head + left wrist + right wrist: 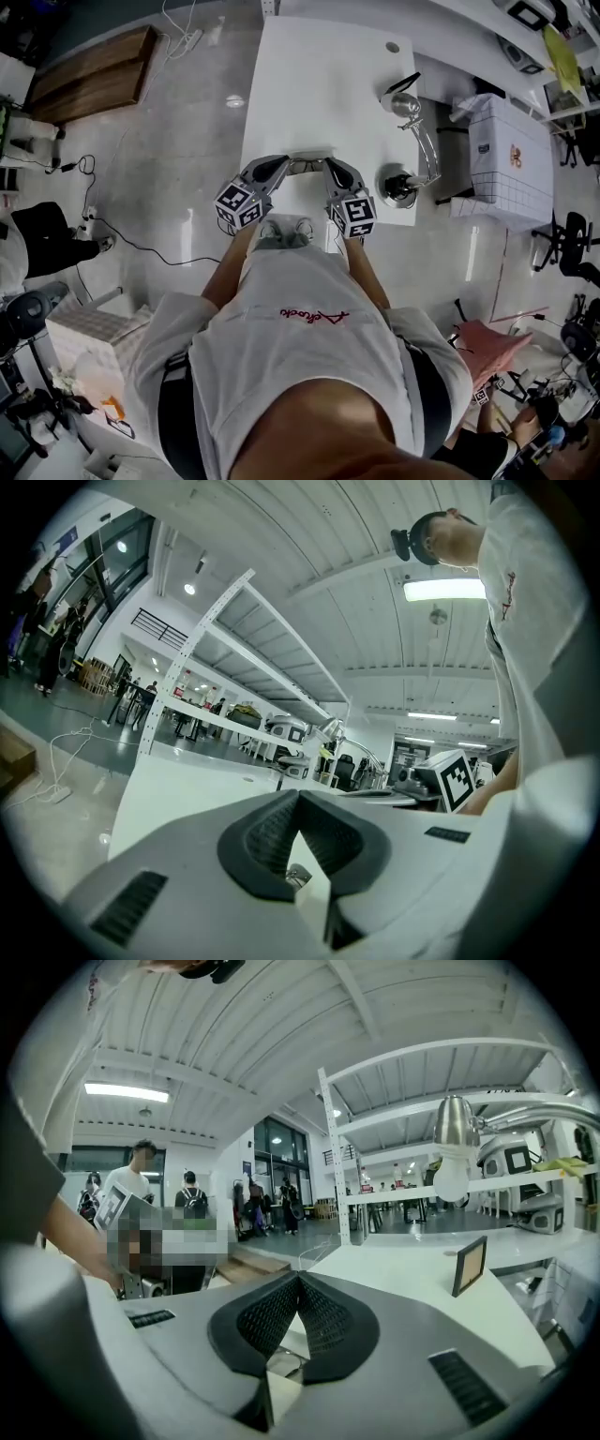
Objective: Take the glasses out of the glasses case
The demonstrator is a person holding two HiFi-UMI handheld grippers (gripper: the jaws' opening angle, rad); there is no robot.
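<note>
In the head view both grippers meet over the near edge of the white table. A thin dark pair of glasses spans the gap between them. My left gripper is shut on its left end and my right gripper on its right end. In the left gripper view the pads touch at the tips, with a small metal part of the glasses between them lower down. The right gripper view shows its pads closed the same way over a bit of frame. A pale strip lies just behind; I cannot tell whether it is the case.
A silver desk lamp with a round base stands at the table's right side, beside a small dark frame. A white gridded box sits to the right. A wooden board and cables lie on the floor at left.
</note>
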